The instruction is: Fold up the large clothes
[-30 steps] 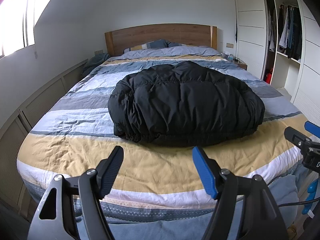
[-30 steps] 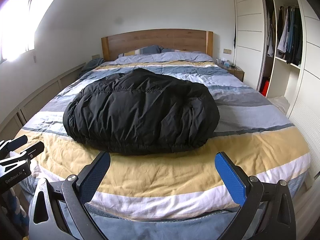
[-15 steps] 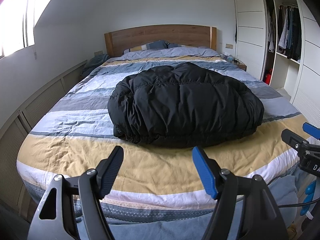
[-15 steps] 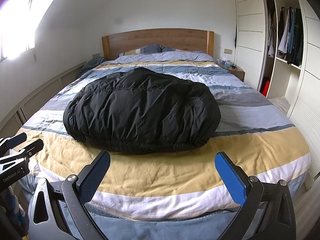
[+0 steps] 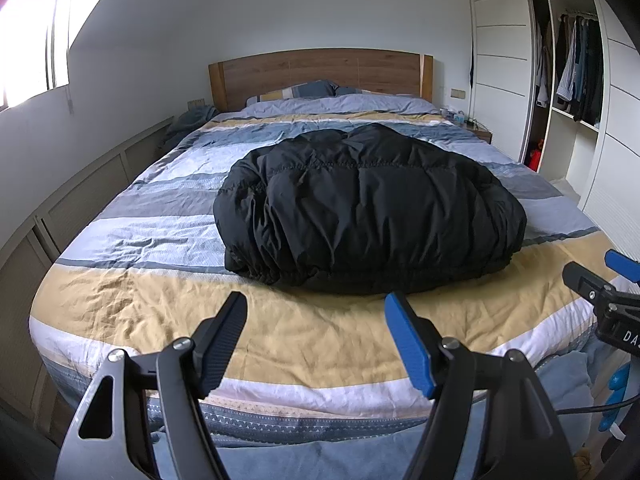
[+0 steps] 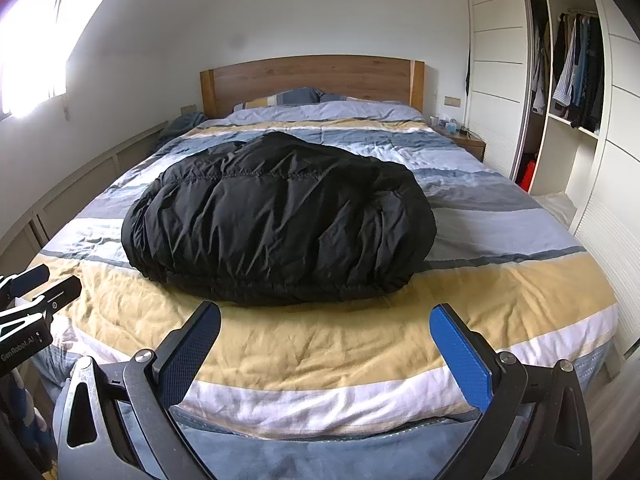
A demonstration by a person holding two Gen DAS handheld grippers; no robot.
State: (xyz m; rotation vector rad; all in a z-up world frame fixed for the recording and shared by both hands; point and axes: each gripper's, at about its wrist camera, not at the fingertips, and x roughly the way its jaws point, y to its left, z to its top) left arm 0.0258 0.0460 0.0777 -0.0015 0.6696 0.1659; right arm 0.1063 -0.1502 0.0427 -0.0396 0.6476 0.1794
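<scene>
A black puffer jacket lies folded into a thick bundle on the striped bed cover, its gathered hem toward me. My left gripper hovers open above the foot of the bed, short of the jacket, nothing between its fingers. My right gripper is open wider, also short of the jacket and holding nothing. Each gripper shows at the edge of the other's view: the right gripper at the right, the left gripper at the left.
A wooden headboard and pillows are at the far end. Low cabinets run along the left wall. A nightstand and an open wardrobe with hanging clothes stand at the right.
</scene>
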